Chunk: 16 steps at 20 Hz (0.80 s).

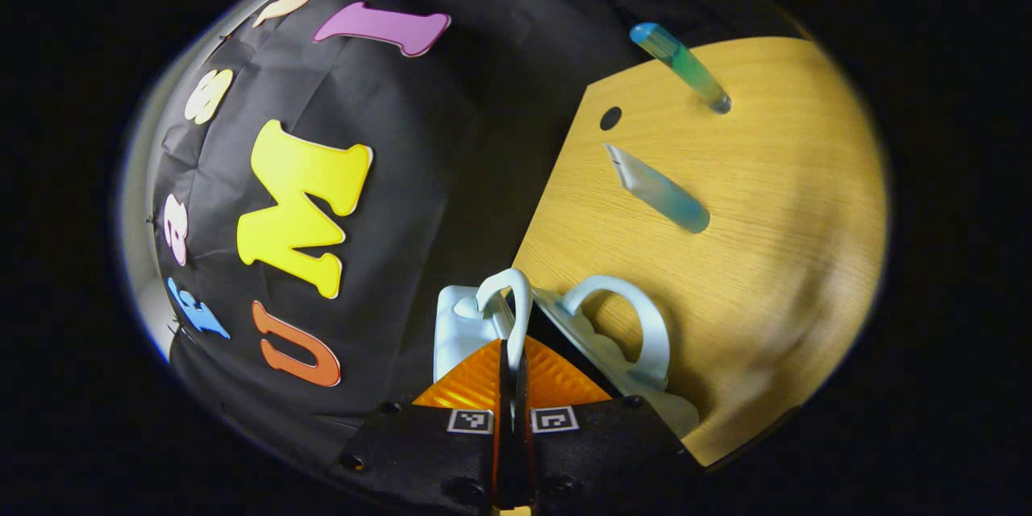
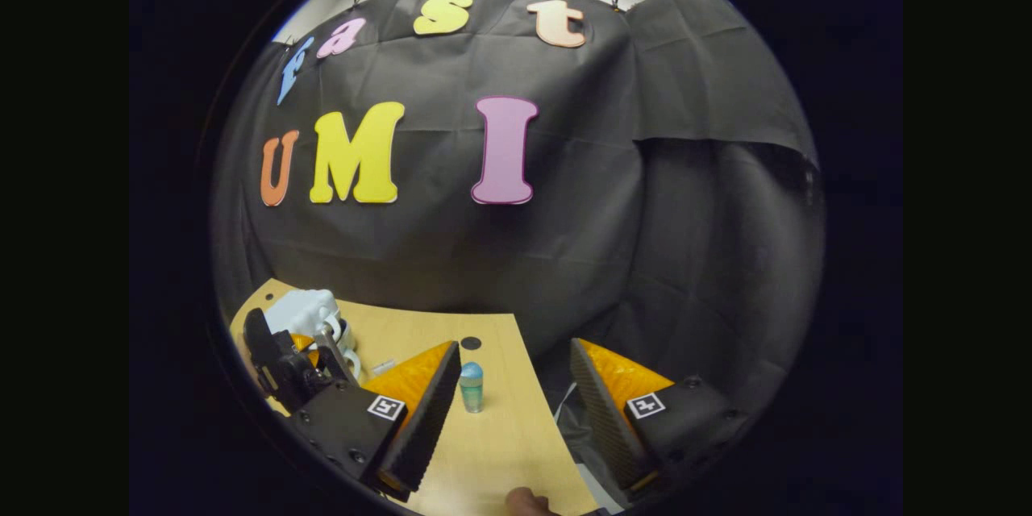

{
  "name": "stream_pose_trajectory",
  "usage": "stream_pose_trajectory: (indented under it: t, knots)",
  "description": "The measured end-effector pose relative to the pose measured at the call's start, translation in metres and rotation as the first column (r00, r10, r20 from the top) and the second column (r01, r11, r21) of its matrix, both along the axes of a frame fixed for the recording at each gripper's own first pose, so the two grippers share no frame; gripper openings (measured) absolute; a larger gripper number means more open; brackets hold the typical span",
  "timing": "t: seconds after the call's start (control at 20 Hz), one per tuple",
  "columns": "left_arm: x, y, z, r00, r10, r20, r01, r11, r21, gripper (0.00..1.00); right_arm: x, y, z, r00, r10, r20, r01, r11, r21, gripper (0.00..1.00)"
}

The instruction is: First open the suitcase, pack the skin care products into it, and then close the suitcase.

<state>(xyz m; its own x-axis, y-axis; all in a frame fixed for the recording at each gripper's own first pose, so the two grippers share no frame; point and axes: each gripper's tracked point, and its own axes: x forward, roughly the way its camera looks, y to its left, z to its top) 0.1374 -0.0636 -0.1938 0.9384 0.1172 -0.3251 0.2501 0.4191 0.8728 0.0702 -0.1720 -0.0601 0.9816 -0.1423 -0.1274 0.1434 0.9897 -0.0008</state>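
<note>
A small pale suitcase (image 1: 463, 322) stands at the wooden table's (image 1: 774, 258) edge, its two halves parted a little, each with a looped handle. My left gripper (image 1: 513, 351) is shut on the nearer handle (image 1: 516, 294); the other handle (image 1: 637, 314) is free. A clear tube (image 1: 657, 189) lies on the table and a teal bottle (image 1: 681, 64) stands farther off. In the right gripper view, my right gripper (image 2: 516, 411) hangs open over the table's (image 2: 492, 451) corner, the teal bottle (image 2: 472, 385) just beyond its left finger. The left gripper (image 2: 282, 367) and suitcase (image 2: 306, 310) show at far left.
A round dark hole (image 1: 610, 118) sits in the tabletop near the back edge, also seen as a hole (image 2: 471, 343) behind the bottle. The black cloth wall closes the back and sides. A fingertip (image 2: 528, 501) shows at the bottom edge.
</note>
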Motion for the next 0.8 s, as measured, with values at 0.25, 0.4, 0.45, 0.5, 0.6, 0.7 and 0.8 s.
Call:
stream_pose_trajectory:
  t: [0.25,0.4,0.45,0.5,0.6,0.7,0.8]
  knots:
    - [-0.005,0.041,0.067,0.994,0.031,0.102,-0.009,0.978,-0.207,0.03,-0.007,0.043,0.015,1.0,-0.015,0.024,0.015,1.0,-0.023,0.81]
    - [-0.009,0.085,0.102,0.987,0.06,0.147,-0.014,0.955,-0.297,0.03,-0.008,0.071,0.024,0.999,-0.021,0.038,0.022,1.0,-0.02,0.81]
    - [-0.011,0.102,0.112,0.984,0.075,0.163,-0.018,0.945,-0.328,0.02,-0.007,0.081,0.026,0.999,-0.019,0.037,0.019,1.0,-0.02,0.81]
    - [-0.015,0.119,0.12,0.98,0.086,0.182,-0.016,0.935,-0.355,0.03,-0.008,0.093,0.028,0.999,-0.015,0.038,0.016,1.0,-0.019,0.82]
    - [-0.018,0.158,0.128,0.973,0.127,0.194,-0.04,0.916,-0.399,0.03,-0.008,0.114,0.034,0.999,-0.012,0.04,0.013,1.0,-0.015,0.81]
    - [-0.02,0.196,0.133,0.967,0.153,0.205,-0.06,0.914,-0.402,0.03,-0.008,0.133,0.037,0.999,-0.009,0.043,0.01,1.0,-0.022,0.82]
    - [-0.022,0.23,0.132,0.962,0.161,0.22,-0.068,0.923,-0.379,0.03,-0.007,0.151,0.037,0.999,-0.007,0.036,0.008,1.0,-0.03,0.81]
